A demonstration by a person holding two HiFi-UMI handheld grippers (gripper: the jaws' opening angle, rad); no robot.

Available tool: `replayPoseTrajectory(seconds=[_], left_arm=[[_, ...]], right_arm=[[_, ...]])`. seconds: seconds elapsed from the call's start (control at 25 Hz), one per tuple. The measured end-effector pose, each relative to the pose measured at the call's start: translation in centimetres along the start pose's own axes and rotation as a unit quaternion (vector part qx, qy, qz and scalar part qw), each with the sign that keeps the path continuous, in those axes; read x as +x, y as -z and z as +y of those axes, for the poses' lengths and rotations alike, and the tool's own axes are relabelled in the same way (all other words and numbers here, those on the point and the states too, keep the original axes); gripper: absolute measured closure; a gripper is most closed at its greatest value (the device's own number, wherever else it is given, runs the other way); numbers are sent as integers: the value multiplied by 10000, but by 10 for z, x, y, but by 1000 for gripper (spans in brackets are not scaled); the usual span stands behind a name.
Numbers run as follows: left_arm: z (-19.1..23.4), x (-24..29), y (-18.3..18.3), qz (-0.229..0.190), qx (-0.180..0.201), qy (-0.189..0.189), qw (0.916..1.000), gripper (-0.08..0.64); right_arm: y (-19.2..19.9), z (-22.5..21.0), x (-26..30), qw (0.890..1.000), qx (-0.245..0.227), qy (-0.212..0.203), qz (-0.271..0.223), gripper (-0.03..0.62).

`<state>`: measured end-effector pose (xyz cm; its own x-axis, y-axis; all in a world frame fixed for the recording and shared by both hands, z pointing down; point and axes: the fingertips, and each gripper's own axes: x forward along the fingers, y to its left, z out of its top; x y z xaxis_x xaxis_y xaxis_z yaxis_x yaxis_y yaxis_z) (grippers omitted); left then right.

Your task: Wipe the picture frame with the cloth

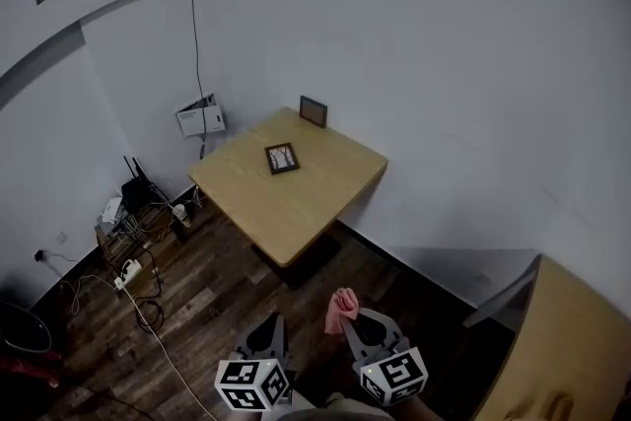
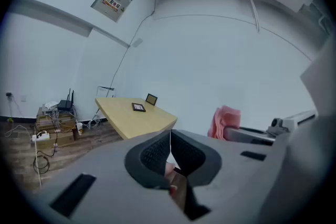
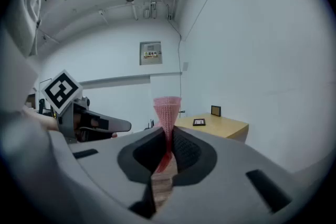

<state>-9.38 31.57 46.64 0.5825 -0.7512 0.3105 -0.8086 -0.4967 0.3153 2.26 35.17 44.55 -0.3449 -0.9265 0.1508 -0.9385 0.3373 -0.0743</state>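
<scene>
The right tongs (image 3: 168, 136) are pinching the pink cloth (image 3: 168, 106); the left tongs (image 2: 170, 140) are sitting closed, empty; the walk-up is probably calling for a firm pinch until reaching the bench (image 1: 296, 207) and its flat-lying picture frame (image 1: 282, 158).

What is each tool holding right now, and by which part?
The right tool grips the pink cloth by its bunched lower end; the rest fans out above the jaws. The left tool is shut on nothing.

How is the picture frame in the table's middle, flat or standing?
Flat: the picture frame lies face up on the table.
</scene>
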Motion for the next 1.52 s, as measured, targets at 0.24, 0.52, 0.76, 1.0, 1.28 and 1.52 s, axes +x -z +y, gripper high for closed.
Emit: replayPoseTrajectory(seconds=[0.24, 0.52, 0.76, 1.0, 1.28, 1.52], left_arm=[[4, -19, 8, 2, -106, 81, 9999, 554], [-7, -25, 15, 0, -158, 152, 9998, 554], [-14, -30, 16, -19, -220, 143, 9997, 554], [-8, -22, 16, 30, -202, 47, 9998, 554], [9, 23, 10, 149, -260, 65, 9995, 554], [23, 78, -13, 165, -250, 183, 9994, 554]], right_arm=[[3, 38, -3, 9998, -118, -121, 77, 575], [6, 44, -14, 9995, -202, -184, 142, 575], [9, 37, -19, 9998, -9, -161, 107, 574], [6, 26, -10, 9995, 250, -202, 15, 574], [17, -7, 19, 9994, 308, -3, 152, 574], [9, -37, 68, 9993, 304, -27, 193, 574]])
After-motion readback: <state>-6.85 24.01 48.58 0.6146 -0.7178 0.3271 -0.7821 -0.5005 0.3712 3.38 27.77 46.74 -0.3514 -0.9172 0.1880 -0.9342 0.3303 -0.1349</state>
